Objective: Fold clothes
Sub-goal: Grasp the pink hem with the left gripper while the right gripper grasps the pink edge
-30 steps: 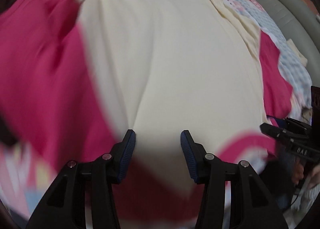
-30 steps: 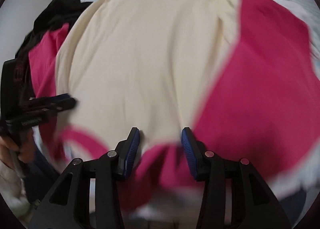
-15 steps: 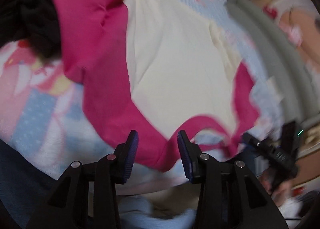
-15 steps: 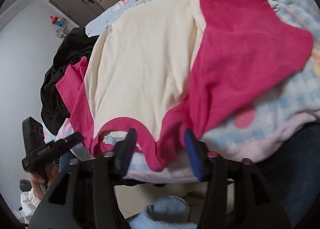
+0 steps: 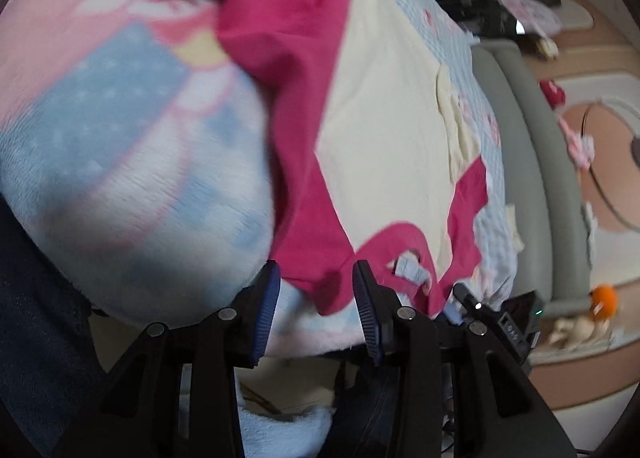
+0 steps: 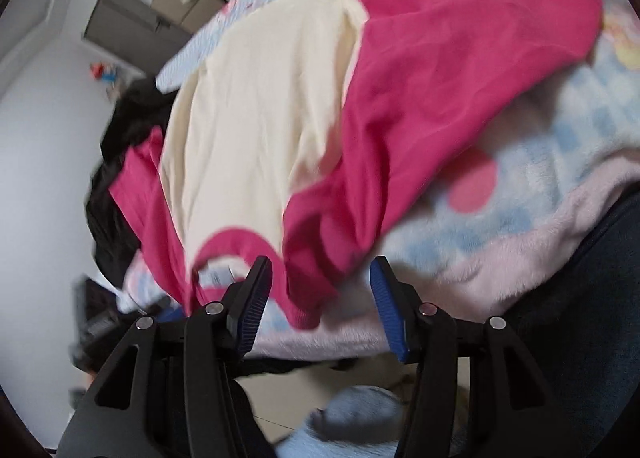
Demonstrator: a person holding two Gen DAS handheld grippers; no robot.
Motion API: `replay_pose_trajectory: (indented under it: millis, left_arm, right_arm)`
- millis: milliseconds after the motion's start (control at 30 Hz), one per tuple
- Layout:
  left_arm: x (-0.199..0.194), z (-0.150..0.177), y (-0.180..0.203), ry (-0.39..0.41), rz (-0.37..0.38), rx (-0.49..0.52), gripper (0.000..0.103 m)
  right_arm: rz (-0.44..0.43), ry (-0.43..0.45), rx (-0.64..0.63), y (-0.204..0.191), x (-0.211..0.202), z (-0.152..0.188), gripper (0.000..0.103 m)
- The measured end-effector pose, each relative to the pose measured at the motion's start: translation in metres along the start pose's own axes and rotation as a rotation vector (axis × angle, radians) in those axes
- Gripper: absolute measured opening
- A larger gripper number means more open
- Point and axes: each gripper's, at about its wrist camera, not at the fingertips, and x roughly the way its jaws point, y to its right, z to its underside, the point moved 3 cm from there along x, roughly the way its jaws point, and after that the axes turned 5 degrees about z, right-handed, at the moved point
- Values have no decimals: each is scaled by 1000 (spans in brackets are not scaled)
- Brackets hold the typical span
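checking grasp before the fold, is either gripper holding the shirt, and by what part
Nothing is held. The left gripper and right gripper are both open, each hovering at a pink shoulder edge of the cream and pink shirt, beside the collar.

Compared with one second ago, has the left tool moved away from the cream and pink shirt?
Yes. The left tool has pulled back toward the bed's near edge; the cream and pink shirt on the fluffy pastel blanket now lies beyond its fingertips.
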Motion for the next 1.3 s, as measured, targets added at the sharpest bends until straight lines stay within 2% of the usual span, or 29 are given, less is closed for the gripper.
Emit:
replay_pose_trajectory:
  millis: [67, 133, 267, 300, 367, 467, 533, 600, 667, 733, 767, 867, 1033, 1100, 1133, 1167, 1200, 1267, 1300]
  left_arm:
    - [-5, -2, -2, 41, 13, -21, 40]
    - [-1, -4, 1, 42, 2, -14, 40]
    - [7, 4, 7, 34, -91, 23, 40]
    - [7, 5, 8, 45, -92, 10, 40]
    - [-7, 3, 6, 101, -103, -9, 39]
    - [-25, -6, 10, 188, -102, 20, 40]
    - [-20, -12, 10, 166, -85, 24, 41]
    - [-4, -15, 9, 138, -103, 36, 41]
    - [7, -18, 11, 132, -105, 56, 38]
    - [5, -22, 17, 146, -118, 82, 6]
    - [0, -24, 22, 164, -131, 105, 4]
    - [-21, -28, 35, 226, -171, 166, 1]
    - [-28, -33, 23, 230, -211, 135, 1]
    - [-29, -35, 17, 228, -223, 118, 1]
    - [-30, -36, 14, 227, -230, 110, 2]
    - [-29, -35, 11, 221, -205, 90, 2]
    - [-27, -31, 7, 210, -159, 62, 4]
    - [-25, -26, 3, 188, -72, 33, 11]
    - [-22, -24, 2, 171, -55, 30, 22]
  right_arm:
    - [17, 4, 48, 12, 1, -7, 53]
    - [30, 16, 89, 20, 2, -14, 53]
    - [43, 35, 125, 25, 5, -20, 55]
    - [52, 38, 122, 28, 0, -23, 55]
    - [70, 45, 114, 36, -13, -30, 55]
    - [73, 73, 128, 53, -30, -34, 55]
    - [49, 62, 137, 58, -30, -38, 57]
    - [6, 34, 110, 54, -23, -41, 59]
    - [-1, 27, 82, 48, -12, -40, 60]
    - [8, 44, 78, 49, -11, -41, 47]
    - [15, 55, 81, 52, -14, -42, 27]
    - [40, 90, 45, 56, -35, -43, 9]
    - [161, 155, -96, 33, -57, -47, 5]
    - [249, 162, -100, 39, -53, -48, 3]
    - [258, 138, -67, 51, -50, -47, 3]
    - [218, 105, -12, 61, -48, -45, 3]
    - [140, 100, 65, 70, -51, -42, 6]
    - [43, 99, 103, 70, -58, -37, 9]
    - [9, 73, 90, 65, -55, -34, 12]
